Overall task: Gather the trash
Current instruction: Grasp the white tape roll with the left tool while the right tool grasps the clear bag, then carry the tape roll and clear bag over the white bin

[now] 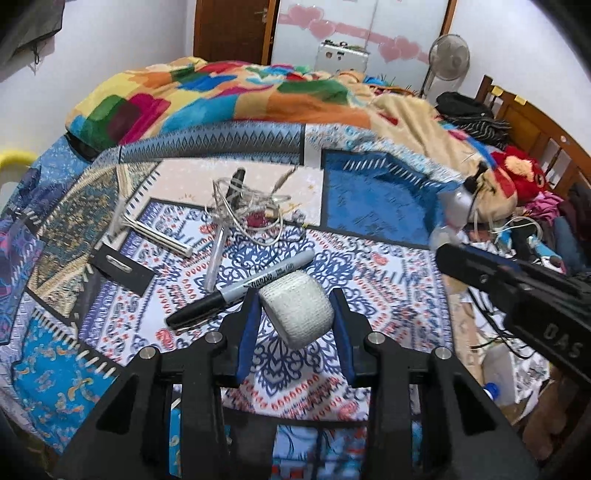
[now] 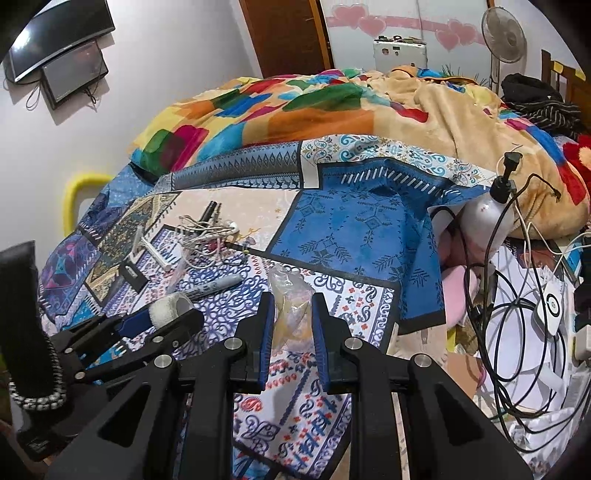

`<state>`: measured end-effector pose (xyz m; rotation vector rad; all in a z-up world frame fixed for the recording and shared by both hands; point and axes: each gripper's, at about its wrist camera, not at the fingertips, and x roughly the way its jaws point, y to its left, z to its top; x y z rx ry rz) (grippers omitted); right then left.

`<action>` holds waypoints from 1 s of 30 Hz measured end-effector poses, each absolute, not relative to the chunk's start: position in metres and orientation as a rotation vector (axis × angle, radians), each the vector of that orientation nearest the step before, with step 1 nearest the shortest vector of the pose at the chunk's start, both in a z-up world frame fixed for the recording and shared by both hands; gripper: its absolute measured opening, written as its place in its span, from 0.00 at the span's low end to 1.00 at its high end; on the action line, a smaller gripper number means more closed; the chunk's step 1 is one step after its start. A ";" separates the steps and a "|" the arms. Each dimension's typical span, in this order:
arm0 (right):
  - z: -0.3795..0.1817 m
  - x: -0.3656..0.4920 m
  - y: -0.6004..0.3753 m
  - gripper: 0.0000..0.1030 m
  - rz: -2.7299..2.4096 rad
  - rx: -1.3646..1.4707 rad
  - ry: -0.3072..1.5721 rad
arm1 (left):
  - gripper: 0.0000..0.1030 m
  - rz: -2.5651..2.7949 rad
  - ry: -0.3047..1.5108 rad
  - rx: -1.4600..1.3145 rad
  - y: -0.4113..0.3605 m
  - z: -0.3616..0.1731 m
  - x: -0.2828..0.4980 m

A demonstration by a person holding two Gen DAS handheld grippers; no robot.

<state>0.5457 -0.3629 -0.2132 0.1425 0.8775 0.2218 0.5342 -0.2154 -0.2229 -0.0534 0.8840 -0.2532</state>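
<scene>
My left gripper (image 1: 295,299) is shut on a white bandage roll (image 1: 297,308), held just above the patterned bedsheet; both also show in the right wrist view (image 2: 168,312). My right gripper (image 2: 293,310) is shut on a crumpled clear plastic bag (image 2: 291,310) and appears as a dark bar at the right of the left wrist view (image 1: 517,291). A black Sharpie marker (image 1: 240,290) lies on the sheet just left of the roll. Beyond it lie a tangle of white cable (image 1: 243,206), a white razor (image 1: 155,230) and a black card (image 1: 120,267).
A colourful blanket (image 1: 221,92) is heaped at the back of the bed. A white pump bottle (image 2: 487,214), black cables (image 2: 509,332) and papers crowd the right side. A wooden headboard (image 1: 535,122) stands far right, a fan (image 2: 504,35) behind.
</scene>
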 end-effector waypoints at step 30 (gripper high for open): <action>-0.045 0.389 -0.296 0.18 0.354 0.082 0.578 | 0.36 -0.181 0.560 -0.038 -0.127 -0.026 0.338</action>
